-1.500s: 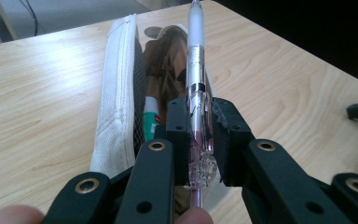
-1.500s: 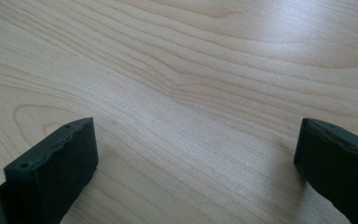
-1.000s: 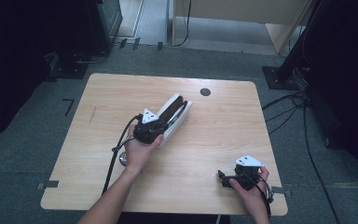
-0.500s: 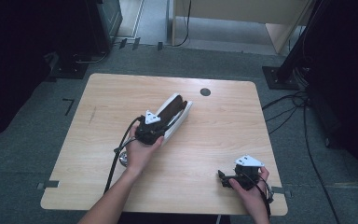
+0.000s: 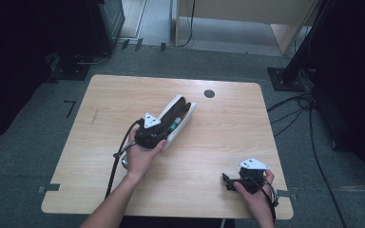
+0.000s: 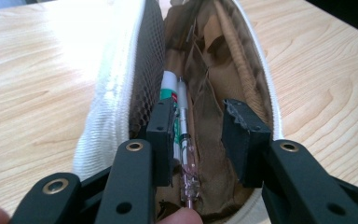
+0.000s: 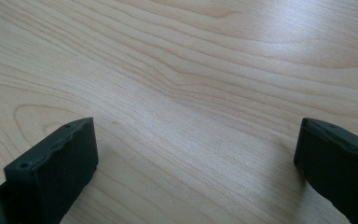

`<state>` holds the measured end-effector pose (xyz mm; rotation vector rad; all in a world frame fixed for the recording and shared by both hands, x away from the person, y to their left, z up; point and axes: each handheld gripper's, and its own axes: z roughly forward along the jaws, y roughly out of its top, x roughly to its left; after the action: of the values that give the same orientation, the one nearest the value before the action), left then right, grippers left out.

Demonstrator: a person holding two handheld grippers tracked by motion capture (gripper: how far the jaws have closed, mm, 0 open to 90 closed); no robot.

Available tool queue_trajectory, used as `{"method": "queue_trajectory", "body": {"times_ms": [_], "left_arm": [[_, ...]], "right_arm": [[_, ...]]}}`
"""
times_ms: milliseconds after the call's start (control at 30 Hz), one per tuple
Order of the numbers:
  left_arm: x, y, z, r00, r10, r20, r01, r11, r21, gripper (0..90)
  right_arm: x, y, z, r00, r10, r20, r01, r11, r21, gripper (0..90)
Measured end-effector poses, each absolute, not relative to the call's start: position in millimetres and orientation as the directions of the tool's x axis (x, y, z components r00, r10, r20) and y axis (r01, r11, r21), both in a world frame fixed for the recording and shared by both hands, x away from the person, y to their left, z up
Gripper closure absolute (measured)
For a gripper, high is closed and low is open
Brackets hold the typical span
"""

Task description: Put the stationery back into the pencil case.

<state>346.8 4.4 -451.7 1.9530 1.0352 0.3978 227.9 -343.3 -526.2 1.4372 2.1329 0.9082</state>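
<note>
Open white pencil case (image 6: pixel 116 93): left gripper (image 6: pixel 209 135), jaws spread inside its mouth, should centre on clear pen (image 6: pixel 186 154) before closing; right gripper (image 7: pixel 196 158) idle, spread, well apart.

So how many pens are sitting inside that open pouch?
2 that I can make out: a clear pen lies along the middle of the pouch, and a white and green one beside it against the mesh wall. More may be hidden under the brown lining.

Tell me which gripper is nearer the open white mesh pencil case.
Left. The left gripper reaches into the white mesh pencil case; the right gripper sits apart at the table's near right edge.
</note>
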Motion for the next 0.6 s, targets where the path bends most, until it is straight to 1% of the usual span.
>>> {"method": "queue_trajectory", "body": {"times_ms": [600], "left_arm": [[334.7, 10.9, -436.2, 0.610, 0.784, -0.114, 0.476, -0.248, 0.844, 61.9]], "right_arm": [[227.7, -343.2, -526.1, -0.385, 0.923, 0.023, 0.655, 0.255, 0.711, 0.0]]}}
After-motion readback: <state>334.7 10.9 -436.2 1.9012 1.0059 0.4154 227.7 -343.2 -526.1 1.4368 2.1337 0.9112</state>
